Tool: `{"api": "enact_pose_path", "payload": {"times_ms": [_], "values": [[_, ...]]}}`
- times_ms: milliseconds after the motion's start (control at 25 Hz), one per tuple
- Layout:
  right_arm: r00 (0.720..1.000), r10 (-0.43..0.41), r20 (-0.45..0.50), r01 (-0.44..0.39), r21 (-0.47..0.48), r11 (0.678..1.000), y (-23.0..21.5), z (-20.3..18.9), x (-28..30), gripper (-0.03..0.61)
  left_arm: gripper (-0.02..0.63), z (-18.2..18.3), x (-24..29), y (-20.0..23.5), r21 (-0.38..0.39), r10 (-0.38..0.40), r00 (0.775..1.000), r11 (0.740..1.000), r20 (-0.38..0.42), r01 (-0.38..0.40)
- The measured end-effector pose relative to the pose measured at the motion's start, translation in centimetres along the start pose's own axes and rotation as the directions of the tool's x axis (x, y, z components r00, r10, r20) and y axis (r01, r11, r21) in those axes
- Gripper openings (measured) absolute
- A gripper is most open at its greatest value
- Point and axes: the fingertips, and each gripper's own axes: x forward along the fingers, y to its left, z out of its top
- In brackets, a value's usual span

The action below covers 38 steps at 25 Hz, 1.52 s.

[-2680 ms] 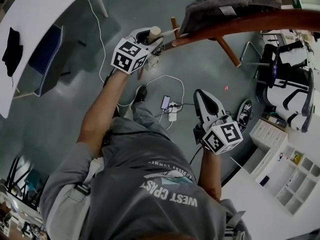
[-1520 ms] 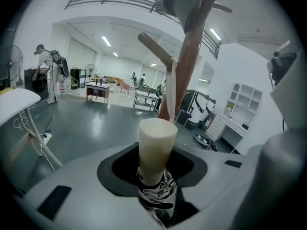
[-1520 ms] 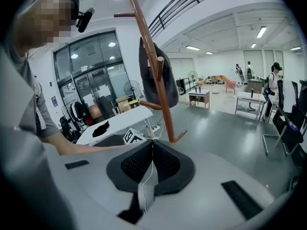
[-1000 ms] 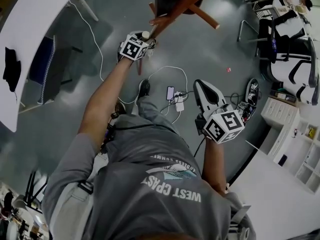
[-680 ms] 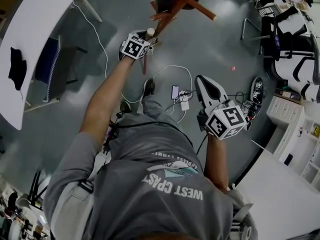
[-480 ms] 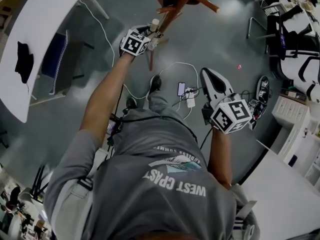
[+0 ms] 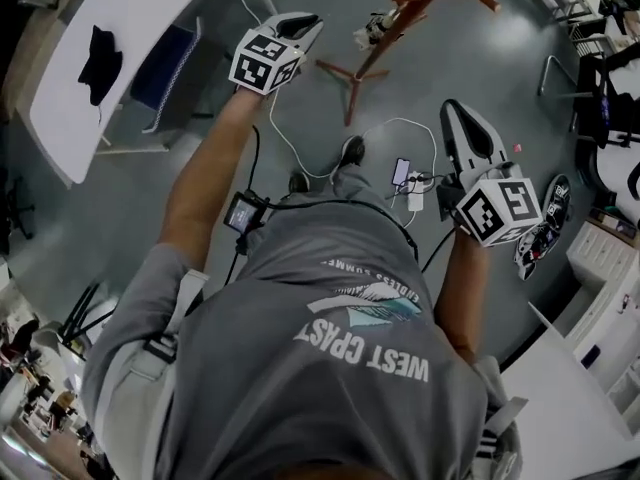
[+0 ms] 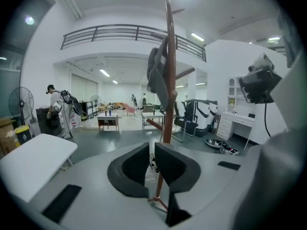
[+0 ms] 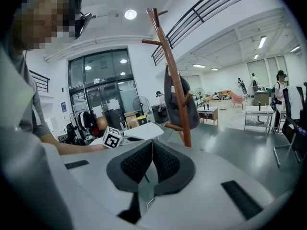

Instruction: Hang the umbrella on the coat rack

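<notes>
step: hang looks done. The umbrella (image 7: 372, 30) is a pale bundle low on the coat rack (image 8: 168, 80), close against the pole and apart from both grippers. Peg contact is too small to tell.
L gripper (image 7: 303, 26): jaws have just been closing, now almost pressed together w/ nothing btwn them. It's aimed at the rack, well apart from it.
R gripper (image 7: 457, 116): jaws pressed together, empty, held near the person's side.
rack load: 1 dark garment (image 9: 180, 102) higher up the pole.
next: prob just confirm the umbrella hangs steady. If it slips, spread L jaws, re-grab the handle and re-seat it on a peg.
</notes>
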Motion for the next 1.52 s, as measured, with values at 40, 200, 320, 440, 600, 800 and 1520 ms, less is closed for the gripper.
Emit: {"api": "enact_pose_path", "payload": {"times_ms": [40,200,320,440,600,800,1520], "values": [[1.0,0.008,0.01,-0.008,-0.005,1.0,0.5,0.4,0.0,0.029,0.046,1.0,-1.6,0.3,0.019,0.009,1.0,1.0,0.023,-0.01],[0.998,0.035,0.057,-0.033,-0.041,0.999,2.7,2.5,0.0,0.029,0.04,4.5,-7.9,2.1,0.146,0.06,0.994,0.987,0.09,-0.073],[0.995,0.049,0.091,-0.042,-0.073,0.996,4.6,3.6,-0.7,0.029,0.038,6.6,-13.5,3.1,0.225,0.112,0.985,0.964,0.134,-0.14],[0.991,0.066,0.118,-0.056,-0.087,0.995,6.5,4.2,-1.6,0.029,0.038,8.1,-18.9,3.5,0.265,0.165,0.97,0.941,0.177,-0.209],[0.983,0.09,0.162,-0.073,-0.107,0.992,8.5,5.5,-2.7,0.029,0.037,10.4,-24.8,2.4,0.275,0.181,0.955,0.93,0.237,-0.245],[0.967,0.098,0.233,-0.067,-0.138,0.988,10.7,7.5,-3.8,0.028,0.037,11.9,-29.7,-0.5,0.3,0.118,0.959,0.934,0.256,-0.195],[0.967,0.043,0.251,-0.002,-0.159,0.987,10.6,6.8,-6.8,0.026,0.037,13.5,-30.3,-9.4,0.33,-0.075,0.962,0.944,0.264,-0.016]]}}
